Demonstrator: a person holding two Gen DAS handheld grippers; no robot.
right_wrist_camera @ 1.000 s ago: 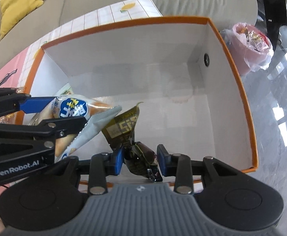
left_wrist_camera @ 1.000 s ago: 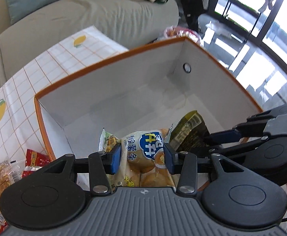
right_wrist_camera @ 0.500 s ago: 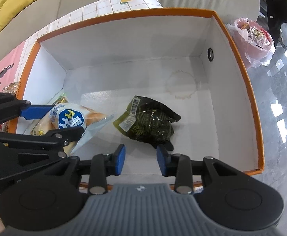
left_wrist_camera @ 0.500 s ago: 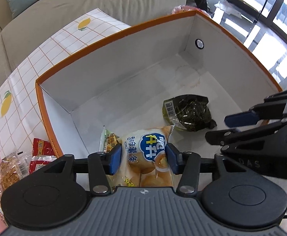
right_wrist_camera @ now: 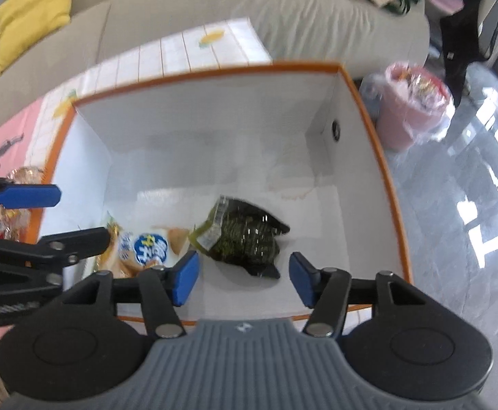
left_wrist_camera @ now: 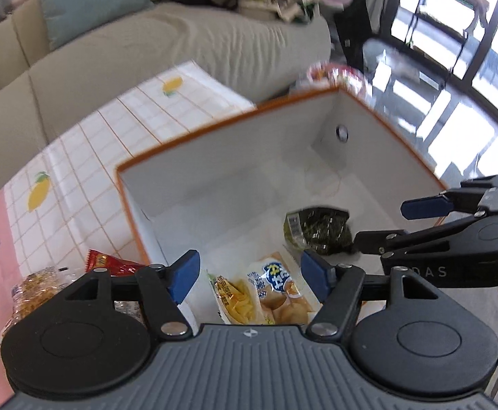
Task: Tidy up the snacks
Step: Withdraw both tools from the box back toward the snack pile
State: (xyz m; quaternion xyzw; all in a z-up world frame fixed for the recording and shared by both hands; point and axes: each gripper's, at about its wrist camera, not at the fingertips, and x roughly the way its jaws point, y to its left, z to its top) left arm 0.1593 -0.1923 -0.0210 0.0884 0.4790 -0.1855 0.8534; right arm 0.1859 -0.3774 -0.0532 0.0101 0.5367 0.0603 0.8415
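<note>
Both snack packets have dropped out of the grippers since a second ago: the left gripper and the right gripper, jaws just opened, now hang empty over the orange-rimmed box. Below the left gripper, the blue-labelled bread packet lies on the box floor beside a yellow chip packet. Just ahead of the right gripper lies the dark green packet. Left of the left gripper, loose snacks rest on the counter.

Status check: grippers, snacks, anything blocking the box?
Left gripper, right gripper: just opened, empty. Potato snack bag and dark green packet lie in box. Nothing in the way.
</note>
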